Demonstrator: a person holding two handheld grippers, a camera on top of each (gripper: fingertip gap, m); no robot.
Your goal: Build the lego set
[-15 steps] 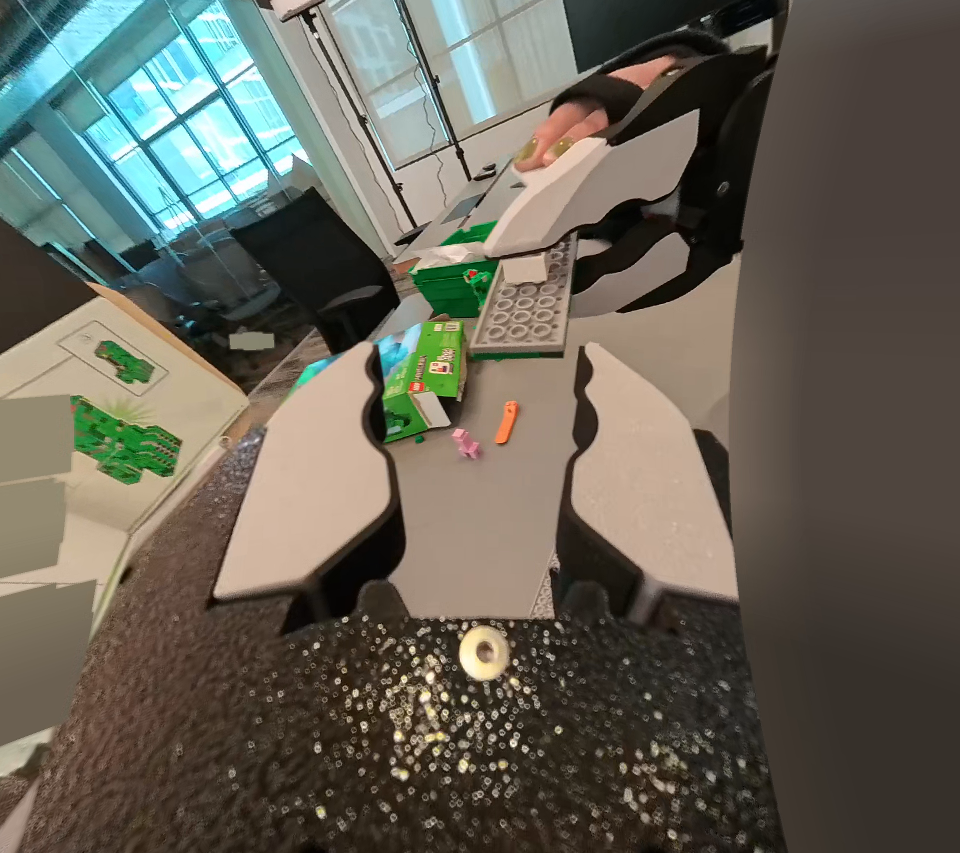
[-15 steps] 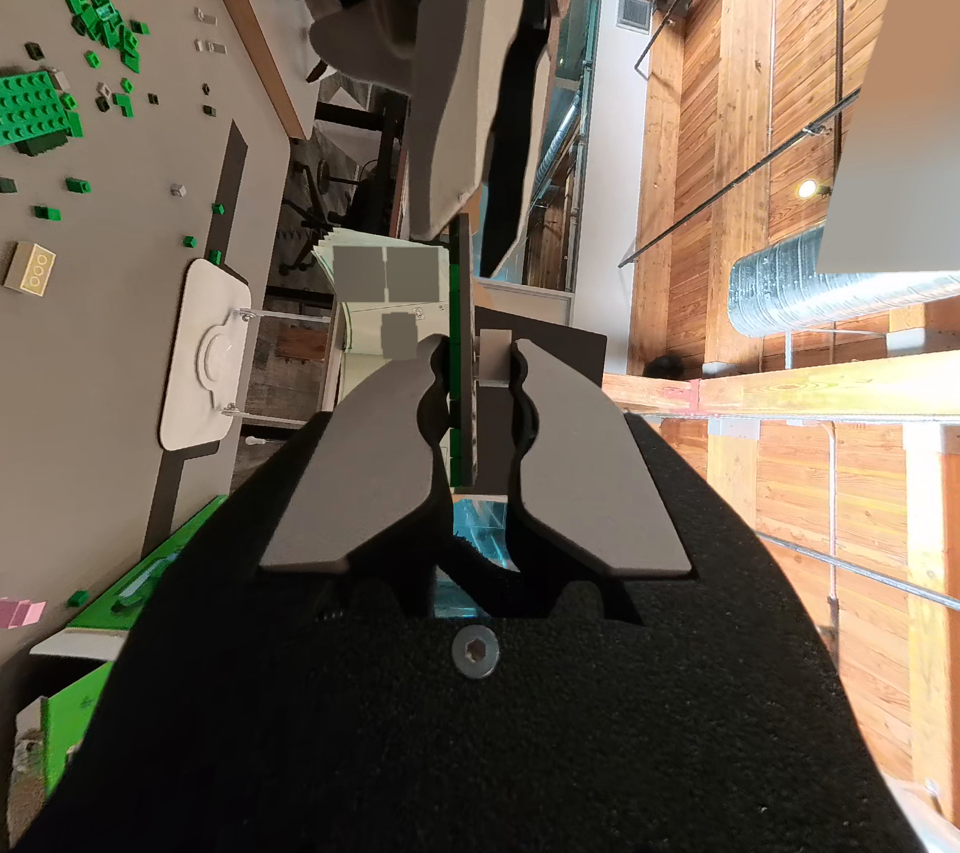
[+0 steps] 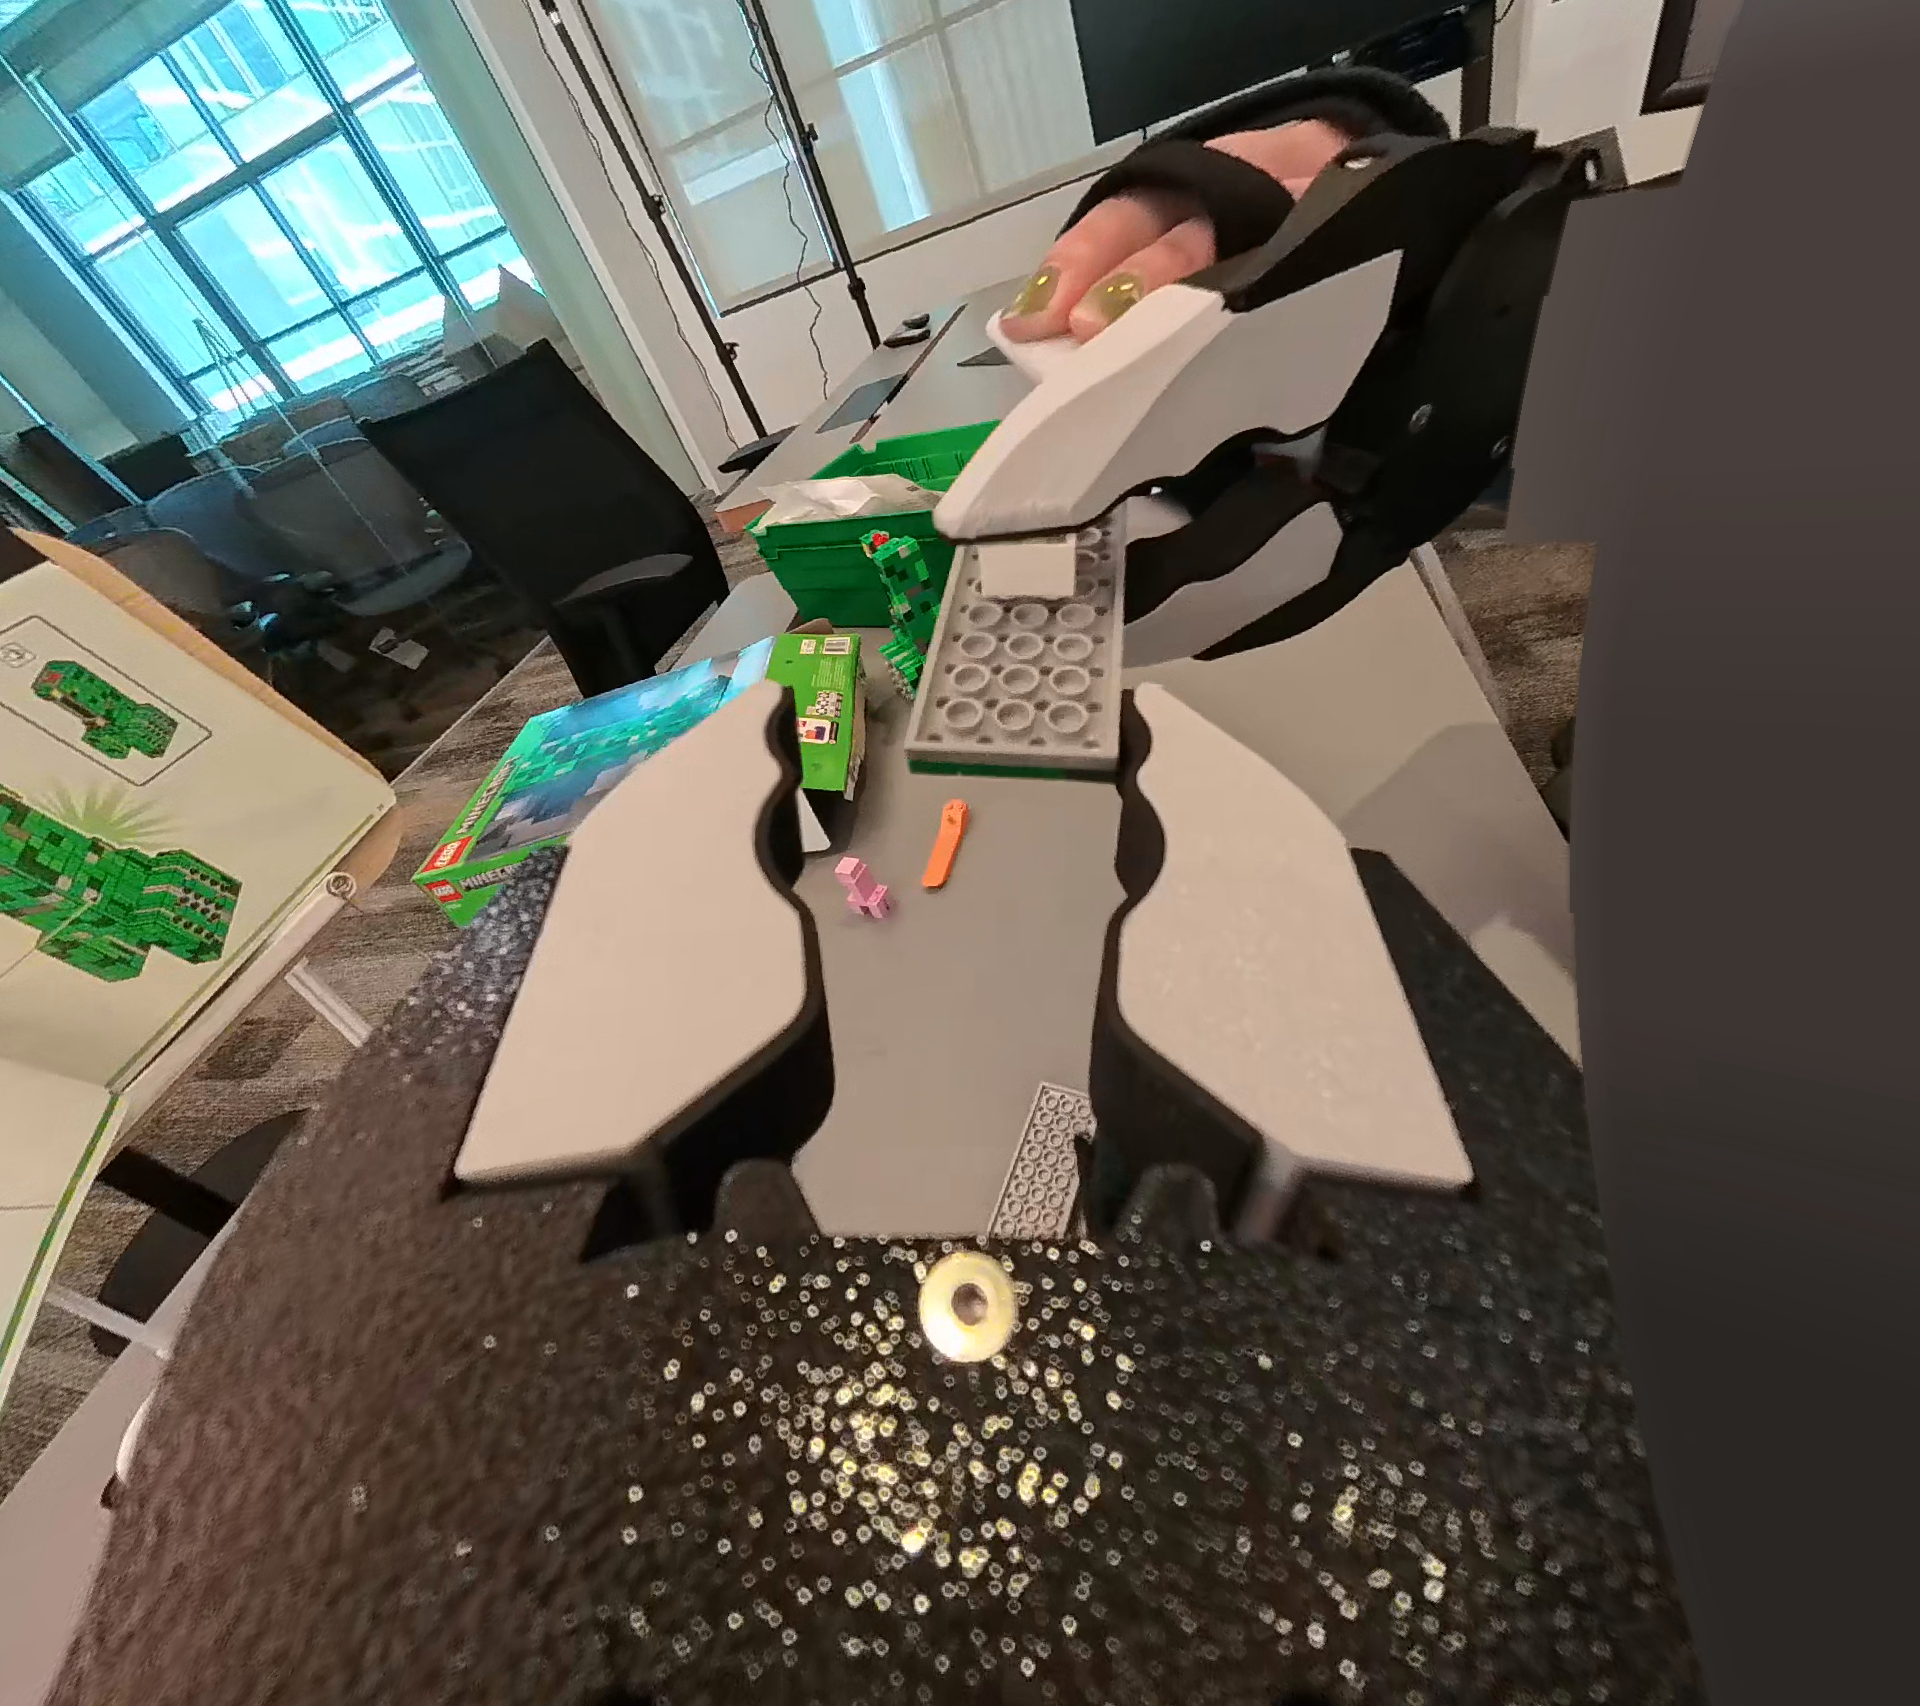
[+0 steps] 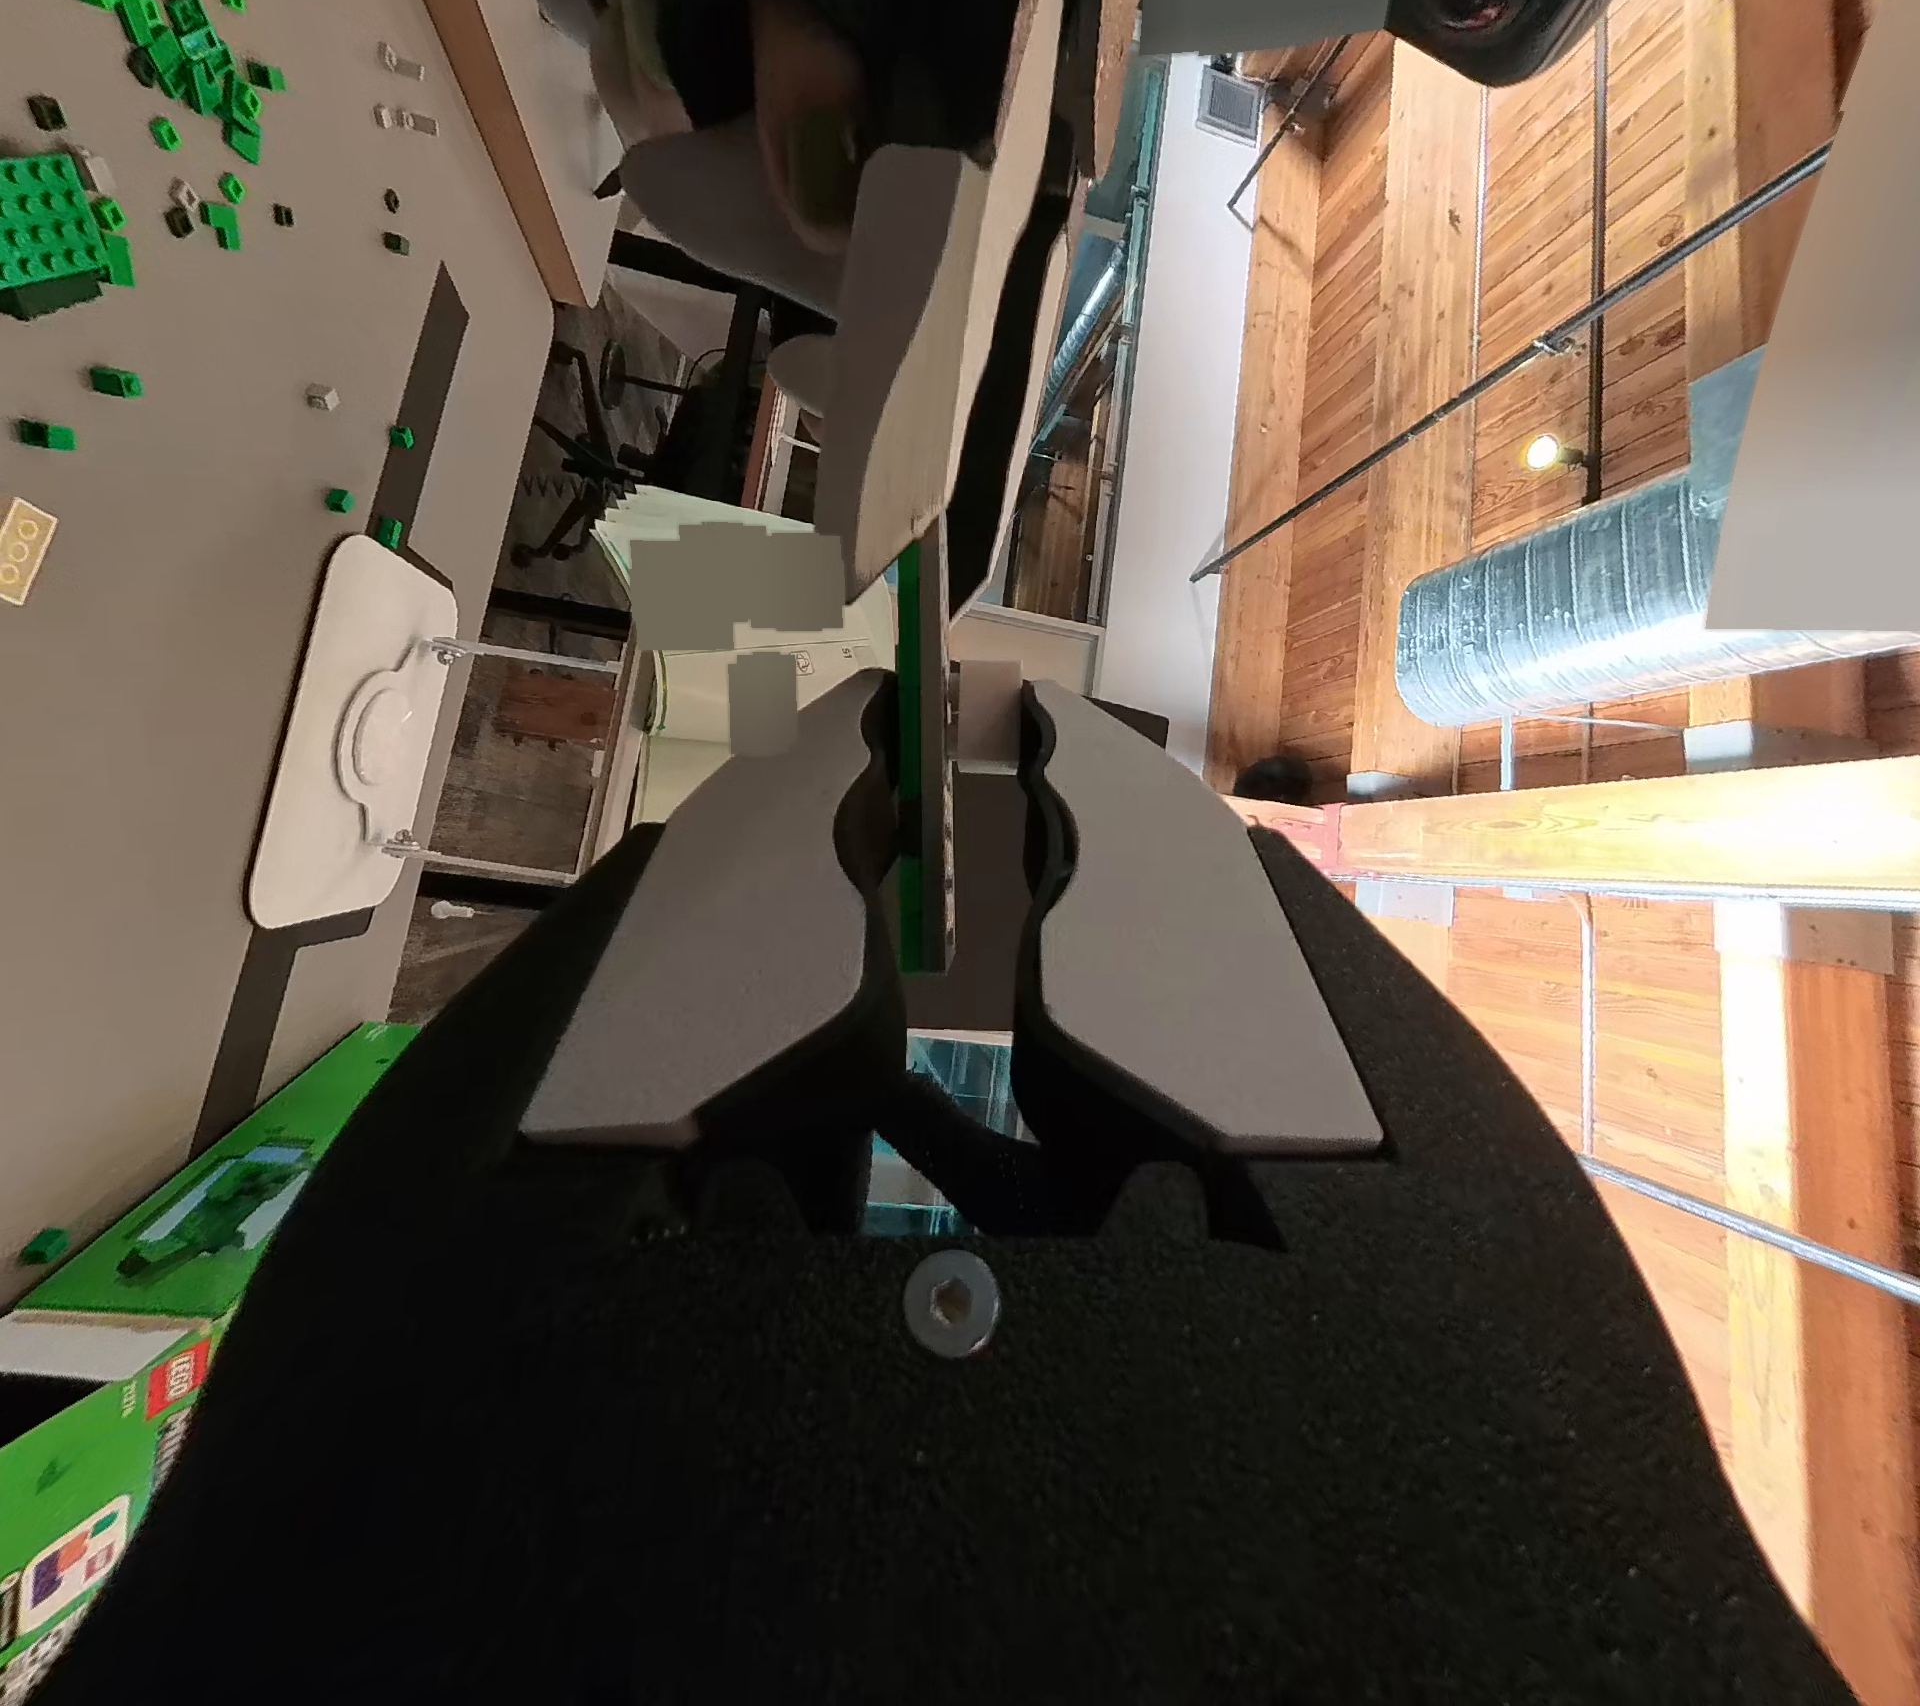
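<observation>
A: Left hand-held gripper (image 3: pixel 961 721): fingers spread wide, holding nothing; its right fingertip (image 3: pixel 1153 721) is just beside the plate (image 3: pixel 1023 659).

B: Right hand-held gripper (image 4: pixel 951 742): pads closed on the plate's far end and the white brick (image 4: pixel 987 716) seated there, above the counter (image 3: pixel 935 1033).

A: Technique: likely best to close squarely across the plate's free end, avoiding twist.

B: Materials: rigid plastic, grey over green, rows of round tube sockets; smooth blocky brick.

The green box (image 4: pixel 94 1407) is cut off by the right wrist view's lower left edge, the booklet (image 3: pixel 114 825) by the left wrist view's left edge, its pages partly covered by grey patches
</observation>
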